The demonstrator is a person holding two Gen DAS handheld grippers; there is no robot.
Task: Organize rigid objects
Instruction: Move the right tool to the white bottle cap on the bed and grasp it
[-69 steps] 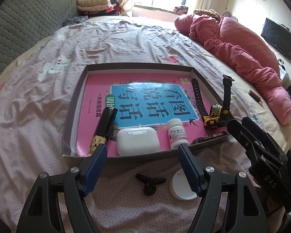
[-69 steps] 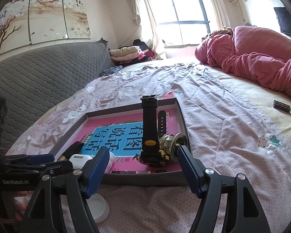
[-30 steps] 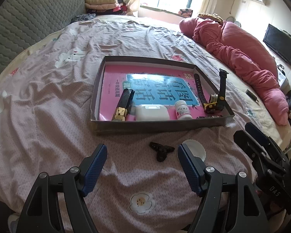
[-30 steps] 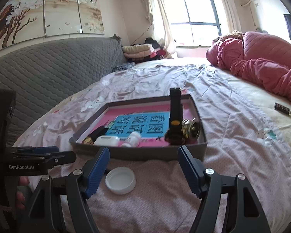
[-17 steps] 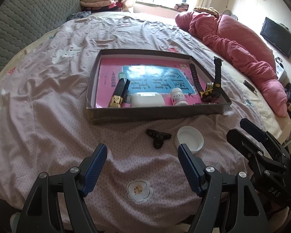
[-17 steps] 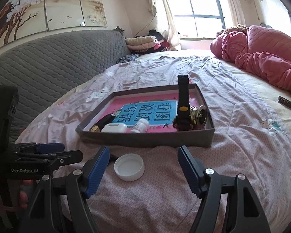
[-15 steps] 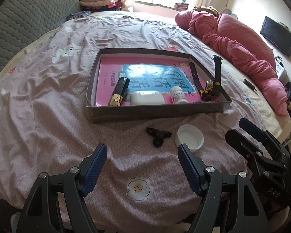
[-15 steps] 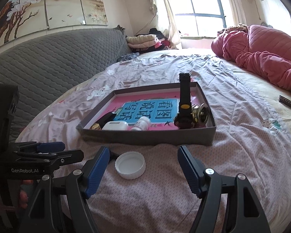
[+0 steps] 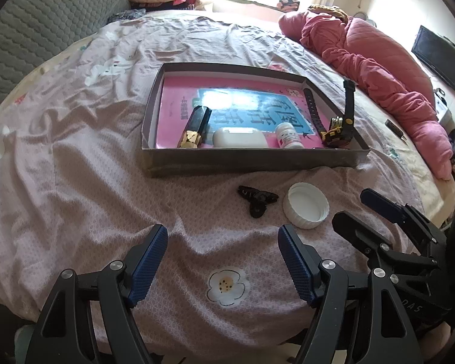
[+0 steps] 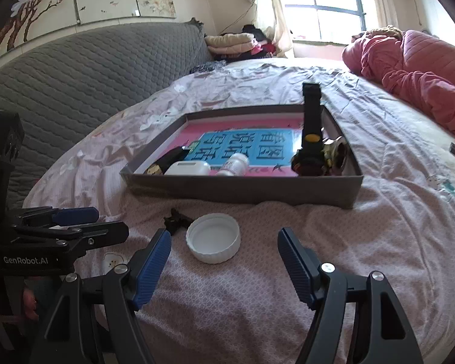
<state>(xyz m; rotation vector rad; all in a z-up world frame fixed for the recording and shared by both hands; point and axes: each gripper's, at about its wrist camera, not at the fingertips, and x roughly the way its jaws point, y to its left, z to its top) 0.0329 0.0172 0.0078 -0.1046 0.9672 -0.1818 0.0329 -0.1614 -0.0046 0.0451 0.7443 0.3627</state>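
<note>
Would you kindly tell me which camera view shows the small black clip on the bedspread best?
The left wrist view: the black clip lies fully exposed, seen from above. In the right wrist view it is partly hidden behind the right gripper's finger.

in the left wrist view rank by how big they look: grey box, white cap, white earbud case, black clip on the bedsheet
1. grey box
2. white earbud case and white cap: look alike, and the cap lies nearer the camera, so unranked
3. black clip

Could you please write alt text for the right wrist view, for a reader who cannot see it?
Open right tongs hover over a bed just short of a white lid, with a small black clip beside it. Behind sits a shallow grey box holding a watch and other items.
</note>
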